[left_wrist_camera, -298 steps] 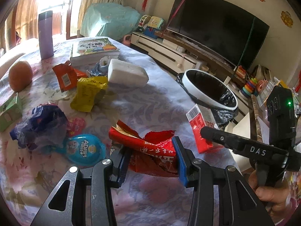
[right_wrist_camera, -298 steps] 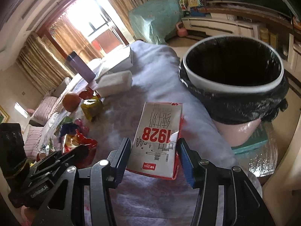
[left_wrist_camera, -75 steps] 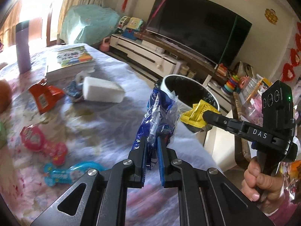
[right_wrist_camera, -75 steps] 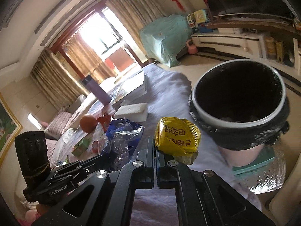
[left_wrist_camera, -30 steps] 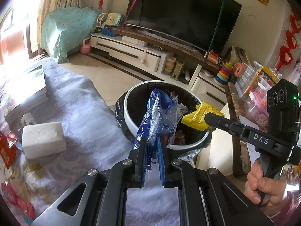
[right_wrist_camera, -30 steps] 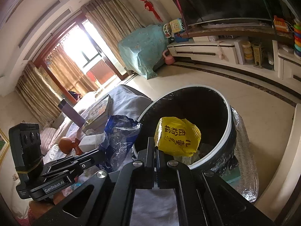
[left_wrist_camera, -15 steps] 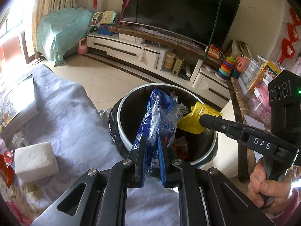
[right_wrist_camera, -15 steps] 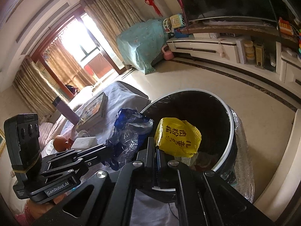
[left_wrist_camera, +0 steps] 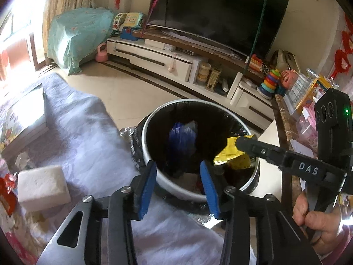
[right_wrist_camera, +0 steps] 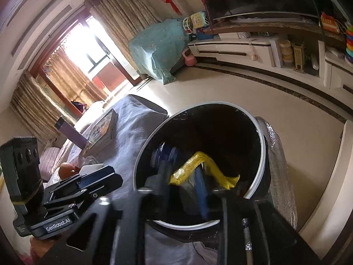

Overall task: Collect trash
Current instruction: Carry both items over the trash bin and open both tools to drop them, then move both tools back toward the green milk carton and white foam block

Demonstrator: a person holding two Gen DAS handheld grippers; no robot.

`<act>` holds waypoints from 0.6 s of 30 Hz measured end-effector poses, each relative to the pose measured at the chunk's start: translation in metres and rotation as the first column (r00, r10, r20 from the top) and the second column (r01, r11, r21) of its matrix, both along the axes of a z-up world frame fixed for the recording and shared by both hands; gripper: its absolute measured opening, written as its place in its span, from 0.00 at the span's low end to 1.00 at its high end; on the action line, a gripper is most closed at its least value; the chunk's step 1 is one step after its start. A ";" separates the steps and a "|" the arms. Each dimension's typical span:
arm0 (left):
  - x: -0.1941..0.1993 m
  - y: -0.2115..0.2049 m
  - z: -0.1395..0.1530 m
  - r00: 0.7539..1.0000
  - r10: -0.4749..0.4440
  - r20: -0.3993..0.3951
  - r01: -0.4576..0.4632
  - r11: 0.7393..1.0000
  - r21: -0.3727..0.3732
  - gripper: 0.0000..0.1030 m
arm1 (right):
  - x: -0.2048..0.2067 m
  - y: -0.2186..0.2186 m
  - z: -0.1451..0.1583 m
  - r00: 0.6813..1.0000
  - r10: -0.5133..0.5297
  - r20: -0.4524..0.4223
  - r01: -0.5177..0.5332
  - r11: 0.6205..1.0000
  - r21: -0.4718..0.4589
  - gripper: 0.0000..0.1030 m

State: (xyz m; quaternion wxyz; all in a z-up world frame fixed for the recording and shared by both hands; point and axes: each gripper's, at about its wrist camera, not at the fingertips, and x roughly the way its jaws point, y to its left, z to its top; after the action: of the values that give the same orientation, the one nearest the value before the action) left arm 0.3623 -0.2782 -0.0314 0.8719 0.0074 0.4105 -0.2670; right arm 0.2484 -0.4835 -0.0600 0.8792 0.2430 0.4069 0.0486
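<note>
I have both grippers over the trash bin (left_wrist_camera: 176,193), which stands against the table (left_wrist_camera: 83,145) edge. My left gripper (left_wrist_camera: 177,176) has just been opening; its jaws stand apart with nothing between them, and the blue wrapper (left_wrist_camera: 182,137) is blurred inside the bin. My right gripper (right_wrist_camera: 181,183) has just been opening too, the yellow packet (right_wrist_camera: 207,167) loose at its fingertips over the bin mouth.
</note>
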 end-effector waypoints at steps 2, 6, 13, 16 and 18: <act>-0.006 0.006 -0.001 1.000 0.011 -0.007 -0.011 1.000 -0.009 0.44 | -0.001 0.001 0.000 1.000 0.001 -0.001 -0.001 1.000 0.005 0.34; -0.024 0.022 -0.006 0.999 0.040 -0.023 -0.040 0.999 -0.029 0.47 | -0.006 0.005 -0.001 1.000 -0.003 0.002 0.003 1.000 0.023 0.42; -0.052 0.053 -0.014 0.995 0.083 -0.051 -0.086 0.995 -0.057 0.50 | -0.010 0.012 -0.005 1.000 0.001 -0.003 -0.001 0.999 0.043 0.50; -0.062 0.072 -0.012 0.993 0.104 -0.051 -0.108 0.992 -0.071 0.50 | -0.016 0.016 -0.001 1.000 0.000 0.006 0.000 0.999 0.042 0.50; -0.071 0.083 -0.011 0.991 0.122 -0.048 -0.125 0.989 -0.079 0.50 | -0.020 0.020 0.003 1.000 0.000 0.017 -0.001 0.999 0.036 0.50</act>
State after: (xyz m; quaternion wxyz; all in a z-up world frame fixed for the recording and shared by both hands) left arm 0.2912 -0.1951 -0.0427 0.8771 -0.0593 0.4178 -0.2292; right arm 0.2284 -0.4636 -0.0572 0.8782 0.2582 0.3985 0.0583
